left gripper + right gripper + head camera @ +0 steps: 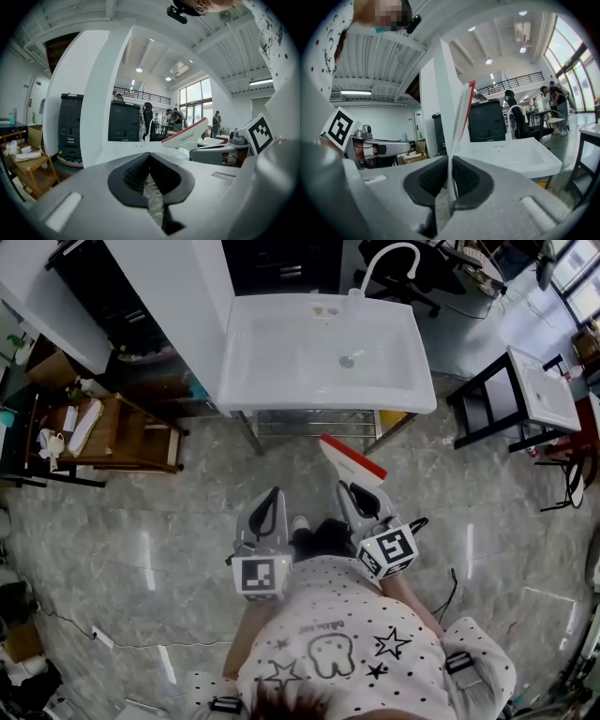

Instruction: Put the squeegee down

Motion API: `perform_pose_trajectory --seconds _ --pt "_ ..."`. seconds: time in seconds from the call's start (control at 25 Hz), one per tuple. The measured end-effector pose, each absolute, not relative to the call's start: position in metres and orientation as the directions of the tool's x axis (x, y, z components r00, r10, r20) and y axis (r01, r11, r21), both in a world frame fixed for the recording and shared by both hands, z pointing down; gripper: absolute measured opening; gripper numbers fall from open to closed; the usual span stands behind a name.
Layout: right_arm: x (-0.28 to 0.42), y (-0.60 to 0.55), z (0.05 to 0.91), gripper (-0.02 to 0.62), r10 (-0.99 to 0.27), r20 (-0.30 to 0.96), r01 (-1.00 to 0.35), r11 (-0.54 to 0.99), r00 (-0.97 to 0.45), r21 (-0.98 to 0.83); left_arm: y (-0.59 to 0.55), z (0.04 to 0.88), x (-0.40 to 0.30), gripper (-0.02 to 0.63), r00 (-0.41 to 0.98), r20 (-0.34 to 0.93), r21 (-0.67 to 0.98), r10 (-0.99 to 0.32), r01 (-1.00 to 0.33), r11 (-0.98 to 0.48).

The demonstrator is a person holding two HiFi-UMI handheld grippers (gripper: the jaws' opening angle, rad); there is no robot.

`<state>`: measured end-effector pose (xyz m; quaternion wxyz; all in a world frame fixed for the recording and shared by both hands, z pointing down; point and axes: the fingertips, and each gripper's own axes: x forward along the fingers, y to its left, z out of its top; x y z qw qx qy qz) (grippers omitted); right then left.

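Between the ribbed black pads of my right gripper (450, 172) sits the squeegee (460, 117). The jaws are clamped on its thin white body, and it stands edge-on to that camera with a red strip along its far edge. Seen from my head, the squeegee (351, 459) juts forward off the gripper's tips (353, 487) and hangs over the marble-patterned floor (169, 521). It is set down on nothing.

Just to the left of that tool is my left gripper (272, 497), level with it and pointing the same way. Its jaws (150, 176) are pressed together with nothing between them. From that side the squeegee (185, 136) shows a line of grey print on its white face, too small for me to read.

Straight ahead of both tools, just past the squeegee's red edge, stands a white sink (246, 390). Its basin holds only a drain (347, 360), and a curved tap (386, 253) rises at the back. Well off to the left of my left gripper is a wooden rack (141, 439) carrying several pale things I cannot identify. Off to the right of my right gripper a smaller basin (546, 399) sits on a black frame.

Each gripper carries a marker cube (260, 577) with a black-and-white square pattern. My shirt (356, 652) bears stars, a tooth outline and tiny lettering I cannot read.
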<state>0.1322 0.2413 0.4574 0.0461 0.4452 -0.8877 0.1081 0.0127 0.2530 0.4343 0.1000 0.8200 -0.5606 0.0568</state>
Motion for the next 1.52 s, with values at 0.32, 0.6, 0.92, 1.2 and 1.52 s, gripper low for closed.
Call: perform_pose_trajectory --seconds 0.32,0.6,0.92,1.2,1.52 --pt "0.128 0.231 0.462 0.02 -0.77 0.199 -0.795 0.583 -0.606 -0.166 0.239 0.444 0.006 -0.005 0.358 0.23 0.12 -0.905 -0.933 -0.338" --pt "0.131 0.21 0.46 0.019 -0.757 0.202 -0.784 0.596 -0.621 -0.174 0.217 0.446 0.013 -0.005 0.353 0.231 0.116 -0.907 -0.935 -0.334" --pt "0.128 0.17 0.455 0.02 -0.739 0.196 -0.765 0.621 -0.644 -0.17 0.178 0.438 0.016 -0.005 0.345 0.226 0.115 -0.911 -0.938 -0.327" --pt "0.128 0.138 0.458 0.019 -0.71 0.197 -0.737 0.648 -0.676 -0.195 0.148 0.445 0.022 -0.005 0.32 0.246 0.119 -0.915 -0.947 -0.299" --pt "0.127 0.096 0.464 0.02 -0.684 0.197 -0.712 0.672 -0.702 -0.203 0.114 0.447 0.021 -0.005 0.279 0.244 0.113 -0.929 -0.959 -0.258"
